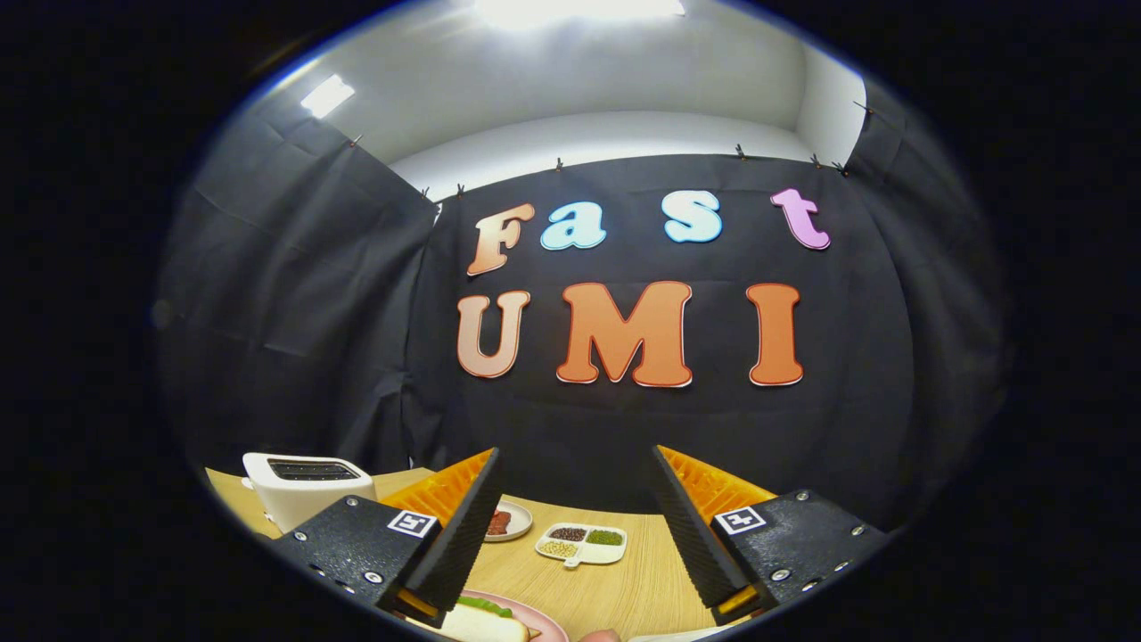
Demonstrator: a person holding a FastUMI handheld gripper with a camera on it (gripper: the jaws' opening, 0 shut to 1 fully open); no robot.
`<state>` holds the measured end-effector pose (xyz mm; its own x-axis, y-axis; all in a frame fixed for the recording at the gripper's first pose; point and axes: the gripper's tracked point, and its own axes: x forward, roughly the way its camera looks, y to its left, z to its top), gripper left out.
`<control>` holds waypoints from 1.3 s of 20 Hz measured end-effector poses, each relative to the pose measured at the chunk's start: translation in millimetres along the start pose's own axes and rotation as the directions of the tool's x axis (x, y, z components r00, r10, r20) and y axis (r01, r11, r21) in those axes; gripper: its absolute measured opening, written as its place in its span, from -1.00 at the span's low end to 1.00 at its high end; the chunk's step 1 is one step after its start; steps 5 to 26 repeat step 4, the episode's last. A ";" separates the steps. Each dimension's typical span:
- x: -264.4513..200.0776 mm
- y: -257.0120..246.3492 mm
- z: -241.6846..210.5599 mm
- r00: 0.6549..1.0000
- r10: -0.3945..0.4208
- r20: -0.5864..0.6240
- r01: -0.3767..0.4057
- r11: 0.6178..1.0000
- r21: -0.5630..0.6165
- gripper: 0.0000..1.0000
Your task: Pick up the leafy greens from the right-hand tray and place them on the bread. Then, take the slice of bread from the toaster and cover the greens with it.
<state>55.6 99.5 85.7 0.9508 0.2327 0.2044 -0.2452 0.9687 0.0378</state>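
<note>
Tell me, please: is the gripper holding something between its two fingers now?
No. The gripper is open, its fingers wide apart with nothing between them, only the wooden table and a divided dish beyond.

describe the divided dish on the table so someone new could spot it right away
Start at the wooden table, beyond the open gripper and between its two fingers. The divided dish is white and sits right of a small round plate. Unlike that plate, it has separate compartments holding dark, green and pale grains.
</note>
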 end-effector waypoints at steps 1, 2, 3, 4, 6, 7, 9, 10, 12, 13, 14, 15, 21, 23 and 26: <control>-0.5 -1.2 -1.1 1.000 -0.004 -0.001 0.004 1.000 -0.009 0.95; -0.4 -1.0 -2.8 1.000 -0.004 -0.004 0.004 1.000 -0.015 0.95; -1.5 1.4 -4.5 1.000 -0.003 -0.009 0.003 1.000 -0.016 0.95; -1.0 1.2 -6.7 1.000 -0.004 -0.014 0.003 1.000 -0.017 0.95; -1.0 1.2 -6.7 1.000 -0.004 -0.014 0.003 1.000 -0.017 0.95; -1.0 1.2 -6.7 1.000 -0.004 -0.014 0.003 1.000 -0.017 0.95; -1.0 1.2 -6.7 1.000 -0.004 -0.014 0.003 1.000 -0.017 0.95; -1.0 1.2 -6.7 1.000 -0.004 -0.014 0.003 1.000 -0.017 0.95; -1.0 1.2 -6.7 1.000 -0.004 -0.014 0.003 1.000 -0.017 0.95; -1.0 1.2 -6.7 1.000 -0.004 -0.014 0.003 1.000 -0.017 0.95; -1.0 1.2 -6.7 1.000 -0.004 -0.014 0.003 1.000 -0.017 0.95; -1.0 1.2 -6.7 1.000 -0.004 -0.014 0.003 1.000 -0.017 0.95; -1.0 1.2 -6.7 1.000 -0.004 -0.014 0.003 1.000 -0.017 0.95; -1.0 1.2 -6.7 1.000 -0.004 -0.014 0.003 1.000 -0.017 0.95; -1.0 1.2 -6.7 1.000 -0.004 -0.014 0.003 1.000 -0.017 0.95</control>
